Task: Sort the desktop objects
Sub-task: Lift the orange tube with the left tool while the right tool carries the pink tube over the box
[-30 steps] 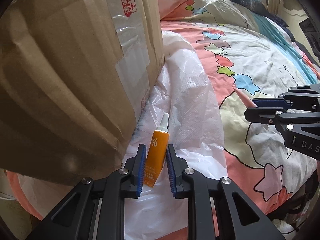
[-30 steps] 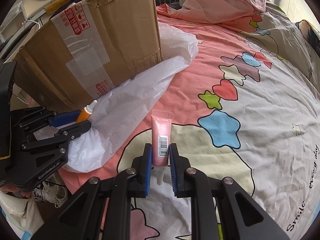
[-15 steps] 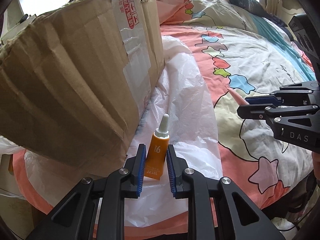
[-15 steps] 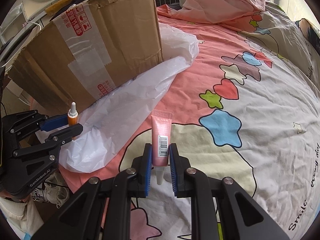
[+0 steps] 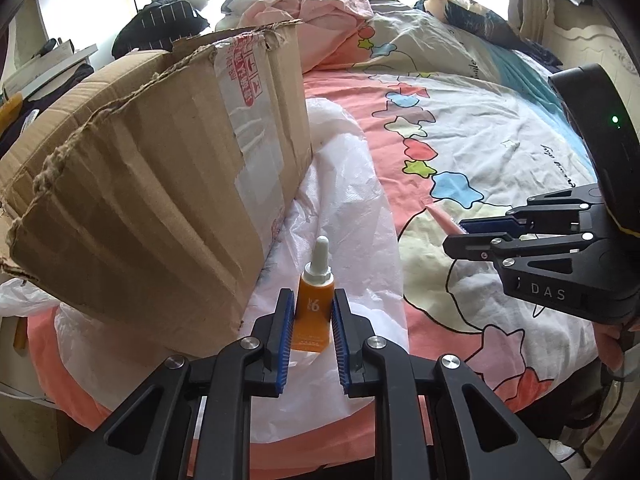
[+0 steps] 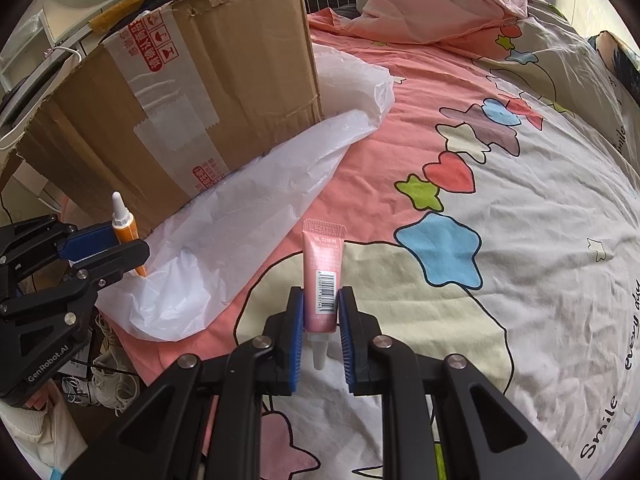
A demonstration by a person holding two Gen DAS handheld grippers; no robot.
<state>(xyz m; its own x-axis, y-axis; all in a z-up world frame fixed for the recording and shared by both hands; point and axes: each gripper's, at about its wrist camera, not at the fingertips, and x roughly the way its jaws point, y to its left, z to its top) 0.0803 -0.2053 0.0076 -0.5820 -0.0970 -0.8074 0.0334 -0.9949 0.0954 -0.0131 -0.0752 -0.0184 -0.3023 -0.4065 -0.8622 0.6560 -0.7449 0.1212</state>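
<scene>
My left gripper (image 5: pixel 313 312) is shut on a small orange tube with a white nozzle (image 5: pixel 313 304), held nozzle up above the white plastic bag (image 5: pixel 344 200). It also shows in the right wrist view (image 6: pixel 124 228). My right gripper (image 6: pixel 321 312) is shut on a pink tube with a barcode (image 6: pixel 323 276), cap pointing toward the camera, above the bed sheet. The right gripper shows in the left wrist view (image 5: pixel 472 236). A large open cardboard box (image 5: pixel 152 184) stands on the bed to the left of both grippers.
The patterned bed sheet (image 6: pixel 500 300) spreads to the right. A crumpled pink quilt (image 6: pixel 432 4) lies at the far end. The bed edge runs along the lower left, with shoes on the floor (image 6: pixel 112 384) below it. A desk (image 6: pixel 80 24) stands behind the box.
My left gripper has lifted the orange tube off the plastic bag and tilted it upright, rising toward the box rim. The right gripper holds the pink tube nearly still.
</scene>
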